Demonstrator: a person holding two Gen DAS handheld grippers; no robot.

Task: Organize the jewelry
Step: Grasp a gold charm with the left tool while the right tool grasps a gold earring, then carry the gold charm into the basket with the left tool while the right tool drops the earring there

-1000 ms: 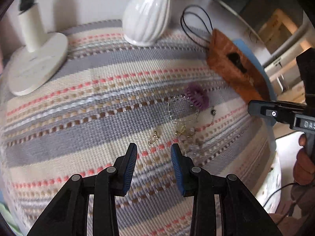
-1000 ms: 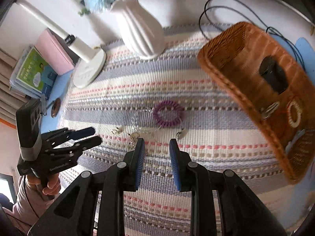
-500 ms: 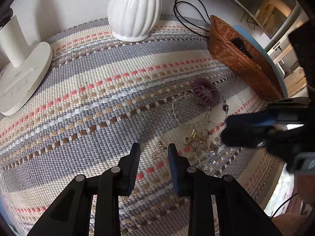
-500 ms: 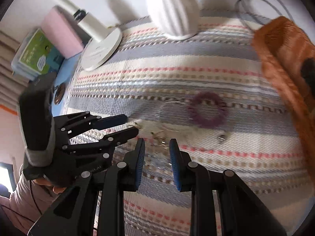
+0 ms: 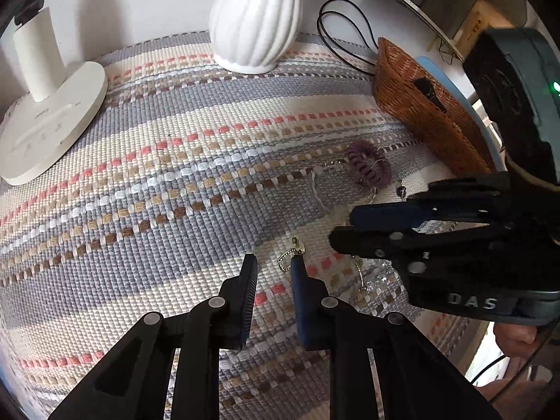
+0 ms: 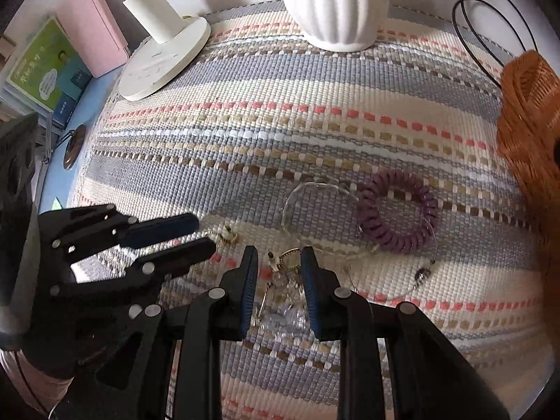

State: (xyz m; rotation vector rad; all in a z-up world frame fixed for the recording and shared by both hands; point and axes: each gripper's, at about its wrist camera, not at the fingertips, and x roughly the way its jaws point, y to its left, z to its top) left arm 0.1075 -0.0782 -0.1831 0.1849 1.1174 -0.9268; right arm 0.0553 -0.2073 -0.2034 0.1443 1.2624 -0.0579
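Note:
Loose jewelry lies on a striped woven mat (image 5: 175, 182). A small gold earring (image 5: 292, 250) lies just ahead of my open left gripper (image 5: 273, 266), beside its right fingertip. A tangle of gold and clear pieces (image 6: 283, 273) sits between the fingers of my open right gripper (image 6: 280, 259). A purple coil bracelet (image 6: 397, 210) and a clear bangle (image 6: 308, 196) lie further out. A brown wicker basket (image 5: 423, 119) stands at the mat's right edge with a dark item inside. The right gripper also shows in the left wrist view (image 5: 353, 227).
A white ribbed vase (image 5: 255, 17) stands at the back. A white lamp base (image 5: 49, 112) is at the back left. A black cord (image 5: 343, 31) loops behind the basket. A pink box (image 6: 94, 31) and books (image 6: 45, 73) lie left of the mat.
Both grippers have come down toward the mat and closer together. The right gripper now straddles the jewelry tangle; the left has closed in on the gold earring.

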